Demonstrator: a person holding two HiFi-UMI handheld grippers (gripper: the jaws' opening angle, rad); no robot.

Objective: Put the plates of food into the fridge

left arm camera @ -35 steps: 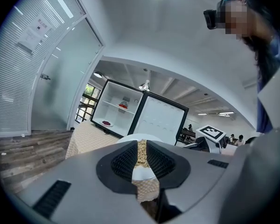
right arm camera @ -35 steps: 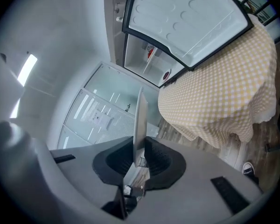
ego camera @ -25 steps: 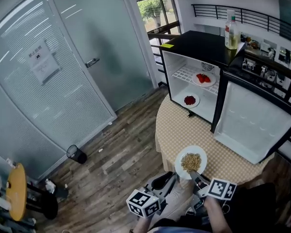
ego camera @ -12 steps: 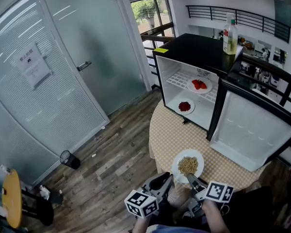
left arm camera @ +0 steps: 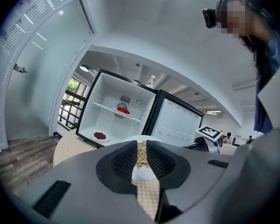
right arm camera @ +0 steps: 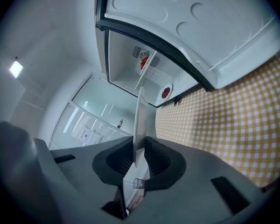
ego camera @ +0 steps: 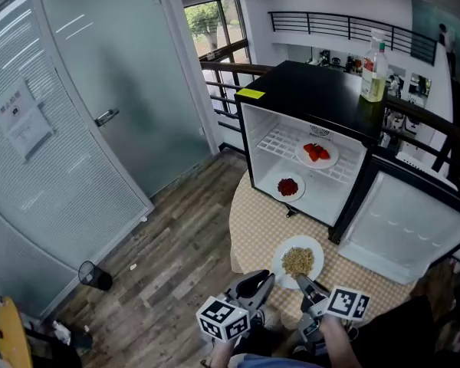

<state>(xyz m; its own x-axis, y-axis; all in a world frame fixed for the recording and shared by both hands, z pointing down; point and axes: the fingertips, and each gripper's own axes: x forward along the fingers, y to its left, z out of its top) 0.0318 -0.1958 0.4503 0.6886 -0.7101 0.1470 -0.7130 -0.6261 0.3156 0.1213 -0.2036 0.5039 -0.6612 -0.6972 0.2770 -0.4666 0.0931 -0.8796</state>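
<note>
A white plate of pale noodles [ego camera: 297,261] sits at the near edge of the round checked table [ego camera: 257,221]. My right gripper [ego camera: 301,281] is shut on its near rim, and the rim [right arm camera: 140,115] runs edge-on between the pads. My left gripper [ego camera: 265,280] hovers just left of the plate, jaws together but for a slit and holding nothing. Through that slit I see the noodles [left arm camera: 141,153]. The black mini fridge [ego camera: 307,90] stands open beyond, with a plate of red food [ego camera: 317,152] on its shelf and another [ego camera: 288,187] on its floor.
The fridge door [ego camera: 402,221] swings out to the right over the table. A bottle [ego camera: 374,73] stands on the fridge top. Wooden floor and a frosted glass wall with a door [ego camera: 100,121] lie to the left, and a small bin [ego camera: 94,275] sits by the wall.
The view has swung, so the fridge now sits more centred and I see deeper into it. My right gripper stays closed on the plate rim. The left gripper stays beside it.
</note>
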